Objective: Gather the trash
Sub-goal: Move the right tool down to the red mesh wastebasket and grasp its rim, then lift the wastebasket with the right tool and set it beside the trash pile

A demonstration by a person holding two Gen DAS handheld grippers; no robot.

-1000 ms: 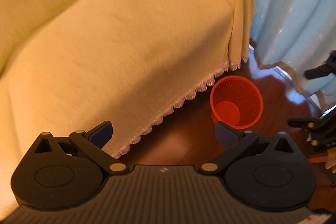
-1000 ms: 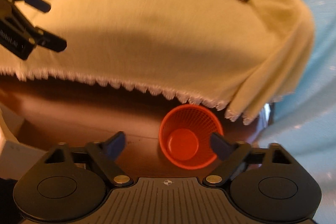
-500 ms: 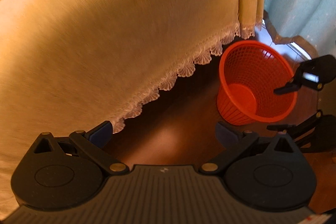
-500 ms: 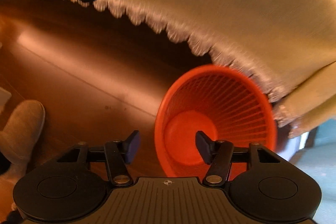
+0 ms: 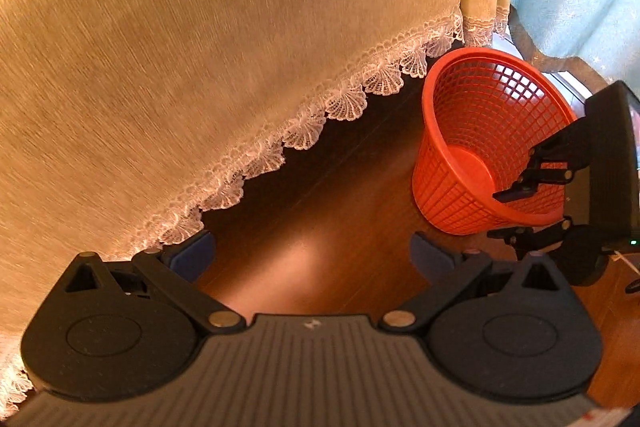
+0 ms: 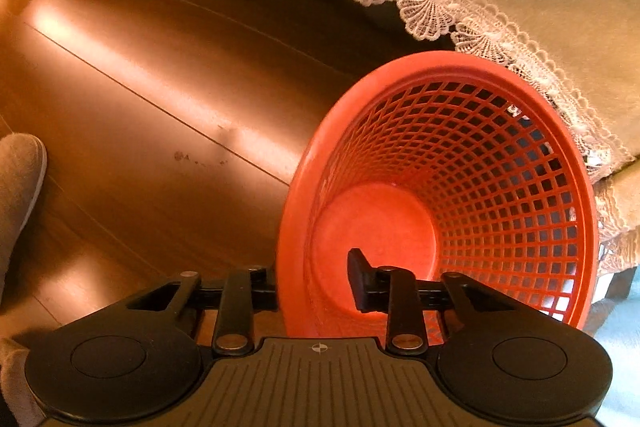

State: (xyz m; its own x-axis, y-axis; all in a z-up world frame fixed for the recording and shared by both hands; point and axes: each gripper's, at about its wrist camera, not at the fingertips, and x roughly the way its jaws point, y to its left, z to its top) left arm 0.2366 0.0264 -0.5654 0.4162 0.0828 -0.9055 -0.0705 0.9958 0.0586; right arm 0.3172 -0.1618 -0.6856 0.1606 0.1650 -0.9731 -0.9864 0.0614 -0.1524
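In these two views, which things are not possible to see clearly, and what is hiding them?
- Right wrist view: the orange basket rim hides one finger of the right claw, so whether it pinches the wall is unclear.
- Both views: the frame edge cuts off the top of the yellow cover; anything lying there is unseen.
- Left wrist view: shadow hides the floor under the lace hem.

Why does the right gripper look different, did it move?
Yes. The right gripper came down toward the basket on the floor and narrowed; its fingers now straddle the near rim, one inside, one outside.
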